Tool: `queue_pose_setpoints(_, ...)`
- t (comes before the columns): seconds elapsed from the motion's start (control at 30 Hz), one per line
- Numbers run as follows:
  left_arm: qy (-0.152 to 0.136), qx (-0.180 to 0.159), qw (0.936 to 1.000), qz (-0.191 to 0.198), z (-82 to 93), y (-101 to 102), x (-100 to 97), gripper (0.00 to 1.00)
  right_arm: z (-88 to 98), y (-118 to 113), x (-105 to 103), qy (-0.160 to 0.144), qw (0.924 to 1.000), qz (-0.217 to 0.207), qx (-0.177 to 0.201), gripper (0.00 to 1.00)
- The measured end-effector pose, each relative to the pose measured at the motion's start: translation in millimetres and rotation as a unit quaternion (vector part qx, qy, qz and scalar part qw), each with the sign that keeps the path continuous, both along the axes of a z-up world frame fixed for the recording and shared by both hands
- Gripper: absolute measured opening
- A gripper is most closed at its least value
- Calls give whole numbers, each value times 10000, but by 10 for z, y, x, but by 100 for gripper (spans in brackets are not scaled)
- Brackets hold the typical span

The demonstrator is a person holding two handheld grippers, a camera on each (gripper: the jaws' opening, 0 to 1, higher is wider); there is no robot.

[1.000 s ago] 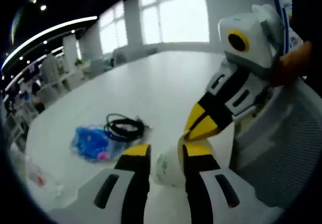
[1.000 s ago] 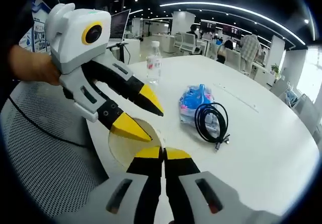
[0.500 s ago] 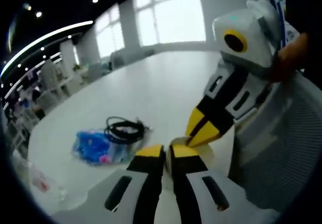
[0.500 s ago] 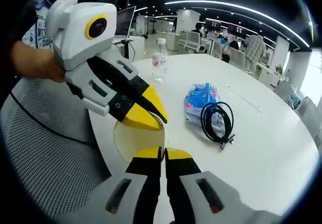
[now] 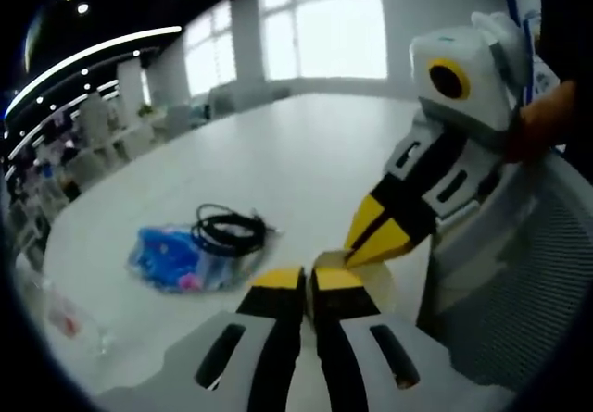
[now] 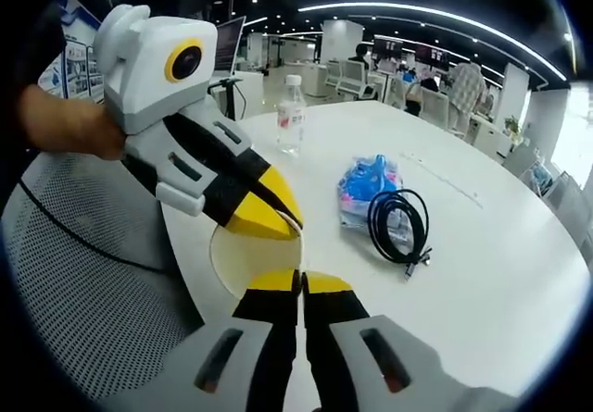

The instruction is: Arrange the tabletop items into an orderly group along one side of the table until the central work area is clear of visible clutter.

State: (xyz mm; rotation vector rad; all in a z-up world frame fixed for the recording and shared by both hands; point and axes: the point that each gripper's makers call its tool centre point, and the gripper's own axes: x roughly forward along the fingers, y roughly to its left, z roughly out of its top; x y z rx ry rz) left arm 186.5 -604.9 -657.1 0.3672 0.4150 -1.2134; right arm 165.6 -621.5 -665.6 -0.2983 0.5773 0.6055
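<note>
A pale yellow round item (image 6: 236, 259) lies at the near edge of the white table (image 6: 500, 273). My right gripper (image 6: 301, 284) is shut on its near rim. My left gripper (image 6: 283, 216) comes in from the left, jaws pressed together on the far rim. In the left gripper view my left gripper (image 5: 307, 279) is shut, with the pale item (image 5: 378, 282) just behind its right jaw. There my right gripper (image 5: 363, 243) points down onto the item, jaws together.
A blue packet (image 6: 366, 185) and a black cable coil (image 6: 398, 222) lie together mid-table, seen too as the packet (image 5: 171, 259) and coil (image 5: 227, 231). A clear water bottle (image 6: 290, 116) stands farther back. A mesh chair (image 6: 83, 245) is against the table edge. A hand (image 6: 60, 120) holds my left gripper.
My left gripper's jaws, apart around the pale item a second ago, have come together on it. The right gripper has stayed shut; both views shifted slightly.
</note>
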Motion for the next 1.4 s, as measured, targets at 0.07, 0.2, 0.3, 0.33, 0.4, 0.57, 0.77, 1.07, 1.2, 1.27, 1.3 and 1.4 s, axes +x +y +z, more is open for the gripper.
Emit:
queue_pose_setpoints(0.07,-15,-32,10000,3,14,-3,-1,1,5,-8,9,-17,10000,-21,3,0)
queue_pose_setpoints(0.2,55,-29,10000,-6,4,-8,-19,2,-3,-36,9,3,10000,-66,-30,0)
queue_pose_setpoints(0.3,89,-18,10000,-32,-2,-11,-35,2,-15,-50,10,16,9999,-86,-76,0)
queue_pose_setpoints(0.33,109,-17,9999,-33,-4,-10,-40,2,-17,-51,10,17,9999,-86,-80,0)
queue_pose_setpoints(0.4,120,-23,9999,-44,-2,-11,-47,2,-21,-66,15,16,9998,-116,-133,0)
queue_pose_setpoints(0.57,144,-56,9998,-79,13,-17,-66,2,-34,-106,22,27,9996,-176,-232,0)
queue_pose_setpoints(0.77,114,30,9999,-104,-9,-8,-67,1,-40,-131,33,40,9995,-228,-231,0)
queue_pose_setpoints(1.07,45,115,9999,-91,-21,8,-54,0,12,-108,32,-42,9997,-197,-111,0)
queue_pose_setpoints(1.2,208,72,9998,34,-17,25,-28,0,31,-98,48,-174,9996,-112,-168,3)
queue_pose_setpoints(1.27,255,98,9996,97,-29,36,-20,0,51,-86,60,-226,9996,-100,-134,9)
queue_pose_setpoints(1.3,312,102,9993,157,-36,46,-9,0,63,-93,72,-267,9995,-123,-118,12)
queue_pose_setpoints(1.4,403,184,9986,273,-73,91,26,0,81,-103,83,-304,9994,-145,-71,16)
